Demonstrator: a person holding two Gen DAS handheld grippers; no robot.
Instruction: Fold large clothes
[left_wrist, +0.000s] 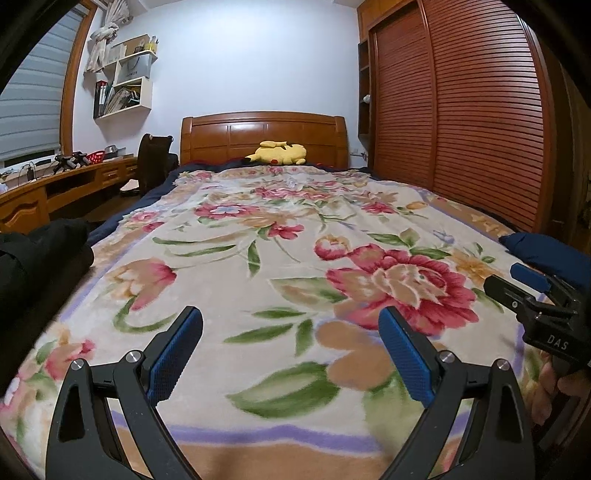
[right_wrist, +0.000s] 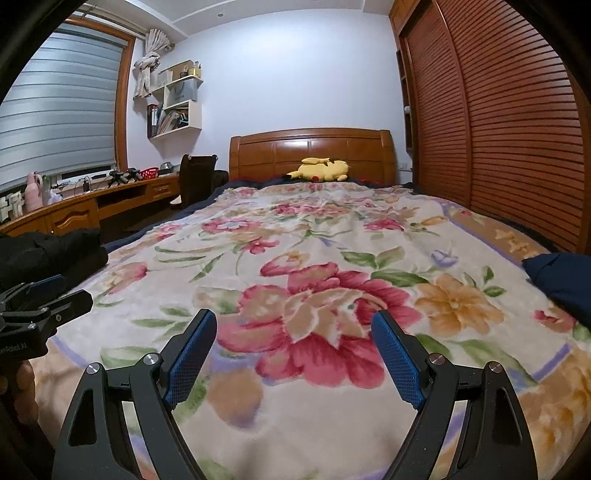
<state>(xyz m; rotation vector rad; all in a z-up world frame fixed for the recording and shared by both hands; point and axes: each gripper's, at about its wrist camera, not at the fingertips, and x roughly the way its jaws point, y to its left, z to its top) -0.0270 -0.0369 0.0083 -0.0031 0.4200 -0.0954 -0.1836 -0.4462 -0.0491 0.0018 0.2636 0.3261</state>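
A pile of black clothes (left_wrist: 44, 251) (right_wrist: 51, 254) lies on the bed's left edge. On the right edge lies a folded navy garment (left_wrist: 554, 254) (right_wrist: 557, 280). My left gripper (left_wrist: 290, 314) hovers open over the floral blanket (left_wrist: 258, 280), nothing between its blue pads (left_wrist: 173, 358). The right gripper (right_wrist: 294, 317) is open too, above a big red flower in the blanket (right_wrist: 314, 229), and holds nothing. Each gripper shows at the edge of the other's view: the right gripper (left_wrist: 504, 277) beside the navy garment, the left gripper (right_wrist: 75, 288) just in front of the black pile.
A yellow plush toy (left_wrist: 280, 153) rests at the wooden headboard (left_wrist: 264, 134). Slatted wardrobe doors (left_wrist: 461, 122) run along the bed's right side. A wooden desk (right_wrist: 92, 206) with small items, a dark chair (right_wrist: 197, 177) and wall shelves (right_wrist: 177, 107) stand on the left.
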